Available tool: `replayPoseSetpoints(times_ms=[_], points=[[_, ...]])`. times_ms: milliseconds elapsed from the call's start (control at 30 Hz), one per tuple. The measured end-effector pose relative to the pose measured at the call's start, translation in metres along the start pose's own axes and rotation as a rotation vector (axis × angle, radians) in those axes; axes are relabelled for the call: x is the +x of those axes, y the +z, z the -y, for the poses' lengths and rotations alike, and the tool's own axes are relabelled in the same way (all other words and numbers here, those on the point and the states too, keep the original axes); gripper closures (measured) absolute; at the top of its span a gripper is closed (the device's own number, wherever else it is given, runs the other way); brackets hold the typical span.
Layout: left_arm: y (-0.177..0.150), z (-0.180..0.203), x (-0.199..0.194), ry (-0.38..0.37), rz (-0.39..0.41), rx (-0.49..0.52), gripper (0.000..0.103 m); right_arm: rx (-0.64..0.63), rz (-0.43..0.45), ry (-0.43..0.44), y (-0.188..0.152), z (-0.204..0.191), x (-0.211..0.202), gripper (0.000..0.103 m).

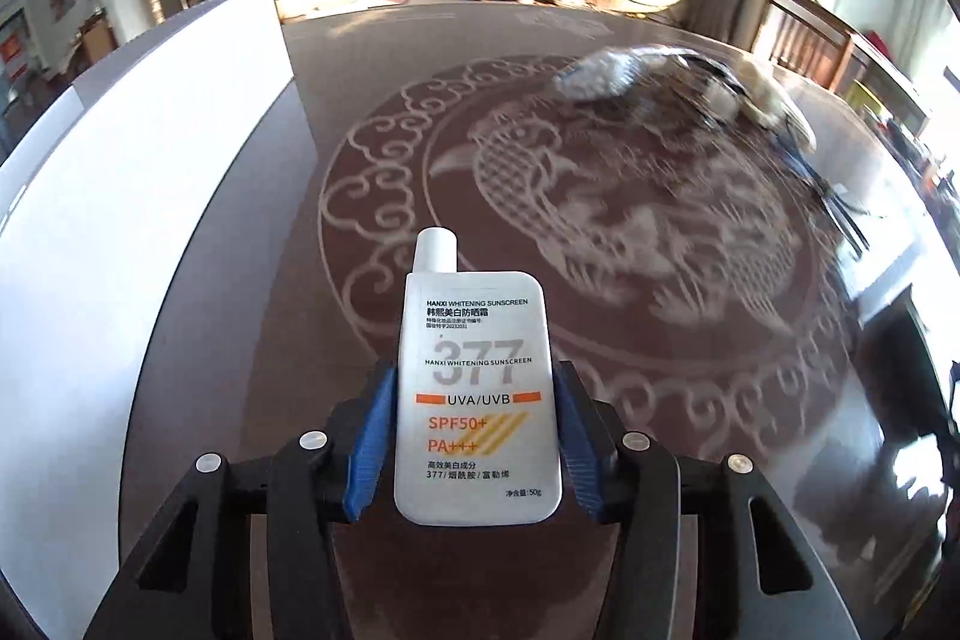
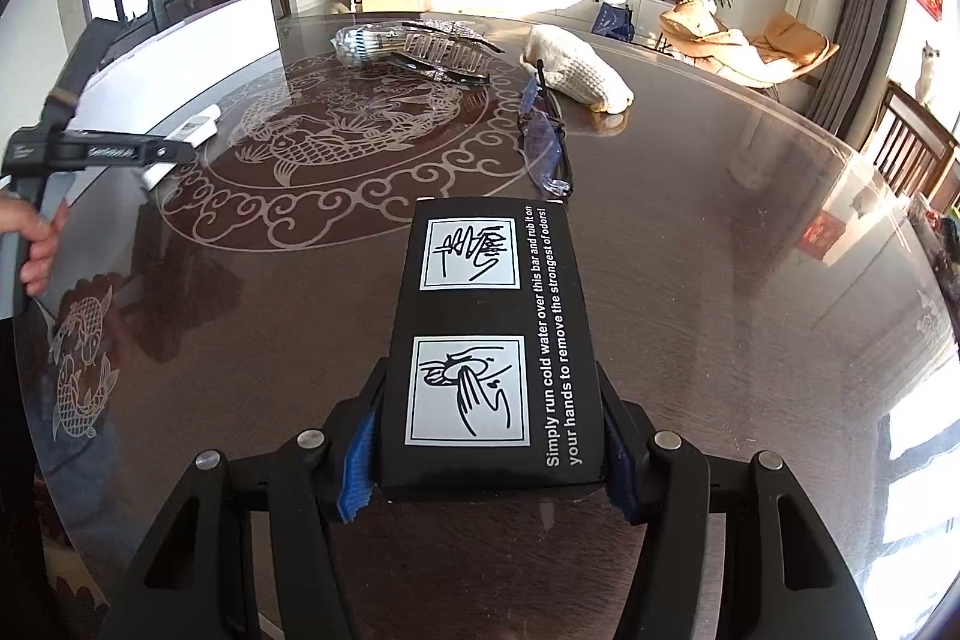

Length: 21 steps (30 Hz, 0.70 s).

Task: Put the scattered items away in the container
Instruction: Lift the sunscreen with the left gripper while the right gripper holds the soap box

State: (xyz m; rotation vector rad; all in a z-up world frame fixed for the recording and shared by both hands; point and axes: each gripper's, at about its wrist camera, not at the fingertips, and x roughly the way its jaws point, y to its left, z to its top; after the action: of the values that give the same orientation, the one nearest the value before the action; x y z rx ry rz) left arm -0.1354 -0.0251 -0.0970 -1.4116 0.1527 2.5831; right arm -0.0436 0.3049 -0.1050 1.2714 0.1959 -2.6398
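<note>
The left gripper (image 1: pixel 474 436) clamps an upright sunscreen bottle (image 1: pixel 477 394) just right of the white container (image 1: pixel 138 196), nearer it than the right gripper (image 2: pixel 489 451), which grips a black box (image 2: pixel 492 346) lengthwise, container (image 2: pixel 198 40) far-left.

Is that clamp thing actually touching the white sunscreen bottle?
Touching. In the left wrist view, the left gripper has a blue finger pad pressed flat against each side of the sunscreen bottle, which is lifted above the table.
</note>
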Motion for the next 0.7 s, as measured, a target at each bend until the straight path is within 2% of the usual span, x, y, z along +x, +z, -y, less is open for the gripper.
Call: replayPoseSetpoints(times_ms=[67, 133, 167, 200, 233, 300, 400, 700], points=[[-0.02, 0.006, -0.013, -0.007, 0.002, 0.041, 0.051, 0.034, 0.002, 0.048, 0.001, -0.007, 0.001, 0.043], [-0.033, 0.006, -0.02, 0.021, 0.019, 0.03, 0.039, 0.032, 0.002, 0.053, 0.004, -0.019, 0.003, 0.042], [-0.035, 0.002, -0.018, 0.053, 0.015, 0.007, 0.012, 0.035, -0.001, 0.042, 0.005, -0.024, 0.005, 0.04], [-0.034, -0.005, -0.011, 0.068, -0.001, -0.026, 0.0, 0.046, -0.003, 0.04, 0.007, -0.027, 0.007, 0.032], [-0.035, -0.011, -0.01, 0.042, 0.0, -0.066, 0.0, 0.062, -0.004, 0.052, 0.009, -0.028, 0.009, 0.027], [-0.035, -0.015, -0.01, 0.046, 0.007, -0.069, 0.0, 0.08, -0.009, 0.067, 0.011, -0.029, 0.012, 0.014], [-0.035, -0.016, -0.01, 0.041, 0.018, -0.061, 0.0, 0.044, -0.045, 0.026, 0.012, -0.037, 0.019, 0.0], [-0.028, -0.013, 0.0, 0.048, 0.017, -0.073, 0.0, 0.043, -0.054, 0.003, 0.031, -0.038, 0.035, 0.0]])
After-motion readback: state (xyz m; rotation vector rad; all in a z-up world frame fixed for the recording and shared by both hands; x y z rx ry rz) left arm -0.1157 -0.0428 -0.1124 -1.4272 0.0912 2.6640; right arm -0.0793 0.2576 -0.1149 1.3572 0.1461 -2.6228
